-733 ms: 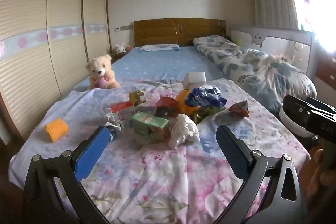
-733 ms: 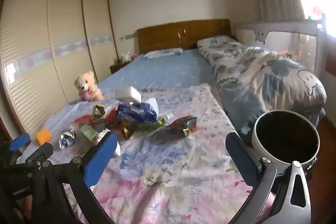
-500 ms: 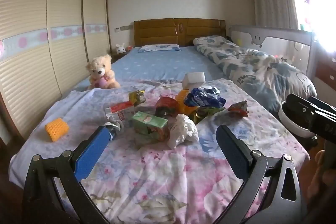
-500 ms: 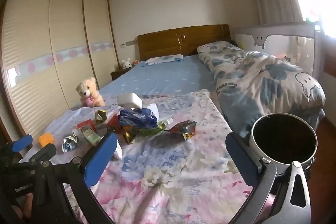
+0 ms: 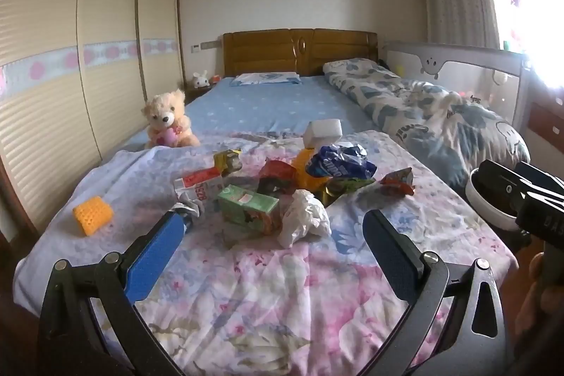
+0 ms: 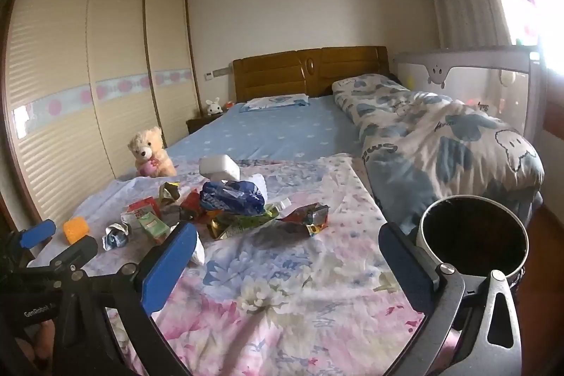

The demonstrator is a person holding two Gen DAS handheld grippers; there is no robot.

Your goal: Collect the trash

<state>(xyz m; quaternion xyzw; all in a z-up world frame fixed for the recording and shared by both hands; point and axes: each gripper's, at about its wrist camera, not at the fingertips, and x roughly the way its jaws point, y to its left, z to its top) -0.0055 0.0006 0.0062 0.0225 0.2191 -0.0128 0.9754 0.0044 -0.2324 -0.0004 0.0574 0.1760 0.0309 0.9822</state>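
Observation:
A heap of trash lies on the floral sheet: a crumpled white tissue (image 5: 304, 217), a green carton (image 5: 246, 208), a red-and-white carton (image 5: 199, 183), a blue snack bag (image 5: 340, 162) (image 6: 232, 198), a red wrapper (image 5: 396, 181) (image 6: 306, 217) and a white box (image 5: 323, 131). My left gripper (image 5: 275, 235) is open and empty, just short of the tissue. My right gripper (image 6: 287, 252) is open and empty, right of the heap. A round trash bin (image 6: 472, 238) with a dark inside stands off the bed's right edge; its white rim (image 5: 484, 208) shows in the left wrist view.
A yellow sponge (image 5: 92, 215) lies at the sheet's left. A teddy bear (image 5: 167, 120) sits at the left bed edge. A rolled duvet (image 6: 440, 129) fills the right side. A wardrobe (image 5: 70, 76) lines the left wall; a headboard (image 5: 299, 51) stands at the back.
Both grippers have tilted up and edged slightly forward, so the heap sits lower in view. Nothing on the bed has moved. Both stay open.

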